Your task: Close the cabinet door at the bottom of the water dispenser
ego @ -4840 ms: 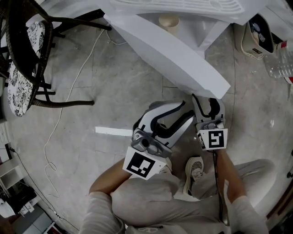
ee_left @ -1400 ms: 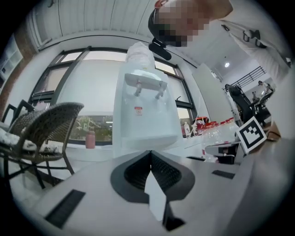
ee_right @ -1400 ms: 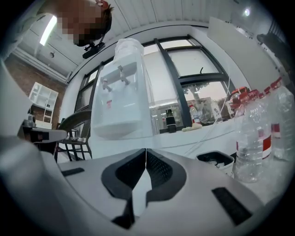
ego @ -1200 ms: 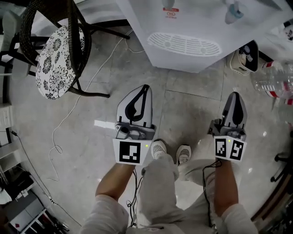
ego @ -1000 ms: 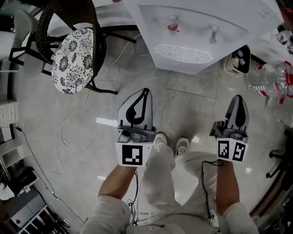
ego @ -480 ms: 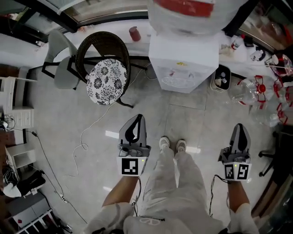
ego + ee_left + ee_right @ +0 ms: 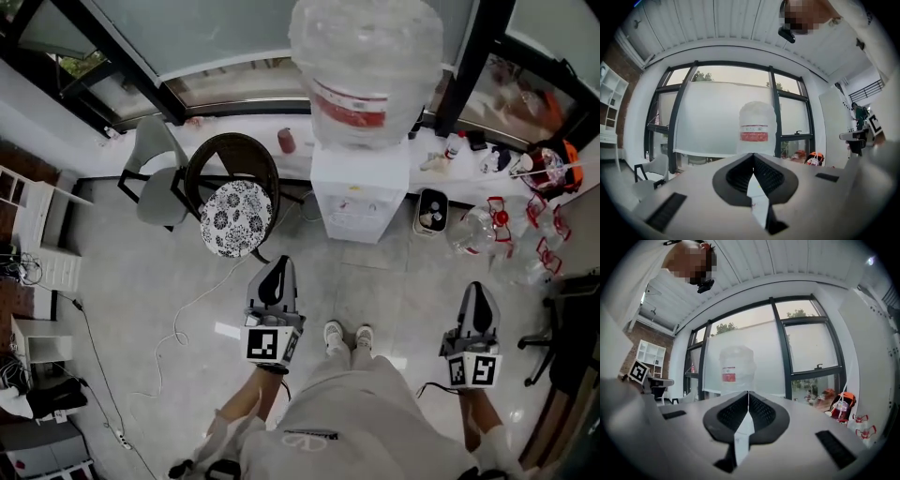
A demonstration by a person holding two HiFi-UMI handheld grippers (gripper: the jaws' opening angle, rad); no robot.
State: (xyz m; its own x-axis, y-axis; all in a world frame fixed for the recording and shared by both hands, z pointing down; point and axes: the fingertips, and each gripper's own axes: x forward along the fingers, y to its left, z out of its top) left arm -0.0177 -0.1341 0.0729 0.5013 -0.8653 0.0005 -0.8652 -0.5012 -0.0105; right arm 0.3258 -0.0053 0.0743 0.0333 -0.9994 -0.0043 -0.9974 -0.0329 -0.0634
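The white water dispenser (image 7: 358, 197) stands by the window with a large clear bottle (image 7: 366, 66) on top. From above no door leaf sticks out from its front; the lower cabinet itself is hidden by the steep angle. My left gripper (image 7: 276, 267) and right gripper (image 7: 475, 292) are held level on either side of the person's feet, well back from the dispenser. Both are shut with nothing between the jaws. The left gripper view shows its closed tips (image 7: 753, 157) below the distant bottle (image 7: 758, 126); the right gripper view shows the same for its tips (image 7: 748, 394) and the bottle (image 7: 736, 366).
A wicker chair with a patterned cushion (image 7: 236, 217) stands left of the dispenser, a grey chair (image 7: 157, 173) beyond it. A white cable (image 7: 187, 309) trails over the floor. Plastic bottles (image 7: 473, 230) and a small appliance (image 7: 431, 211) lie right of the dispenser, an office chair (image 7: 562, 328) at far right.
The person has stood up: the head view has risen and the dispenser looks smaller and farther off. Both grippers rose with the body, stayed shut and moved wider apart.
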